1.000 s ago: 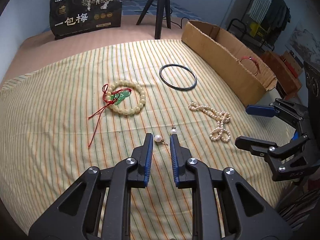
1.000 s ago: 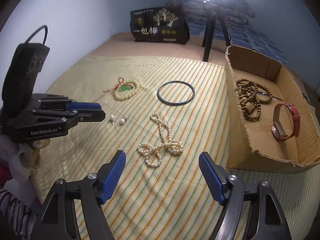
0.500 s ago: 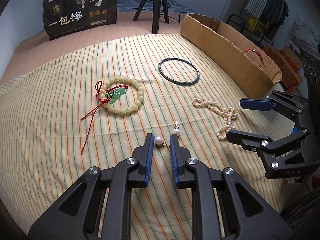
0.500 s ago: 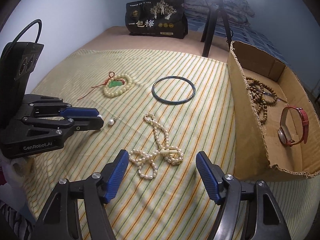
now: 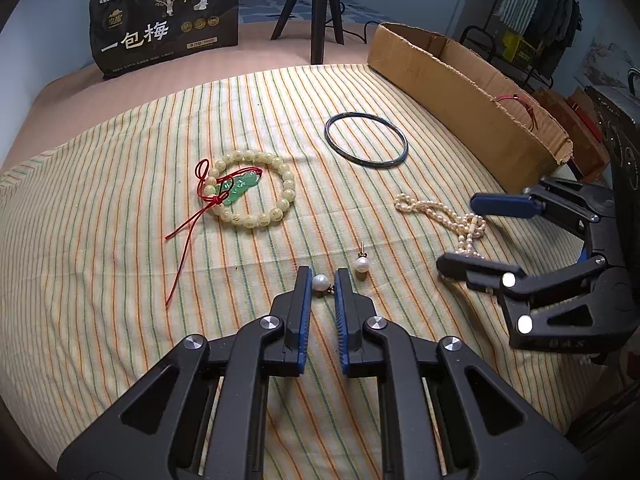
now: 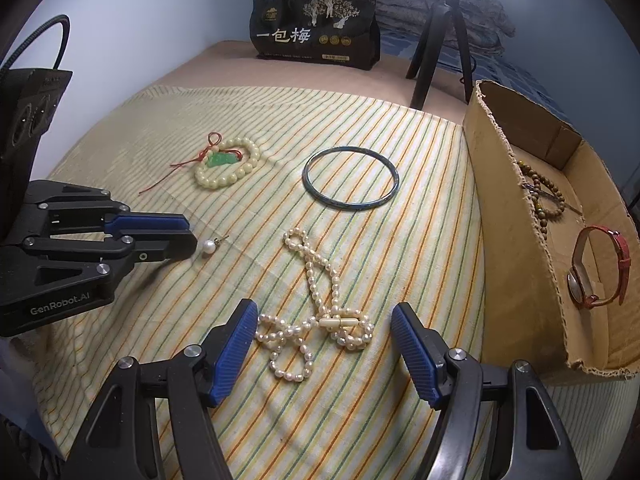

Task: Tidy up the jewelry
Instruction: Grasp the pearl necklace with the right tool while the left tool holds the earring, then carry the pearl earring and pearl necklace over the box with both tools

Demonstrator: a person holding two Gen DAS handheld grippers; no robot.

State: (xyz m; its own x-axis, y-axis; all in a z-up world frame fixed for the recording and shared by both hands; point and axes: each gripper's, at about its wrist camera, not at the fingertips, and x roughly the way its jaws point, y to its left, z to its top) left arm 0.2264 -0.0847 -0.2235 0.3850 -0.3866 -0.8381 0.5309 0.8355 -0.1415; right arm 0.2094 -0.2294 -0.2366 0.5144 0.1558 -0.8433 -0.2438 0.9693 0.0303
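Left claw (image 5: 321, 285) low over the striped bedspread (image 5: 120, 280), fingers nearly together with a pearl earring (image 5: 321, 282) between them, contact unclear, second earring (image 5: 362, 264) just beside; right claw (image 6: 324, 346) spread wide, straddling the pearl necklace (image 6: 316, 308); box (image 6: 516, 248) contents partly hidden.

Looking low and close over the striped cloth (image 5: 120, 280) from opposite sides, both sharing the pearl necklace (image 6: 320, 312).
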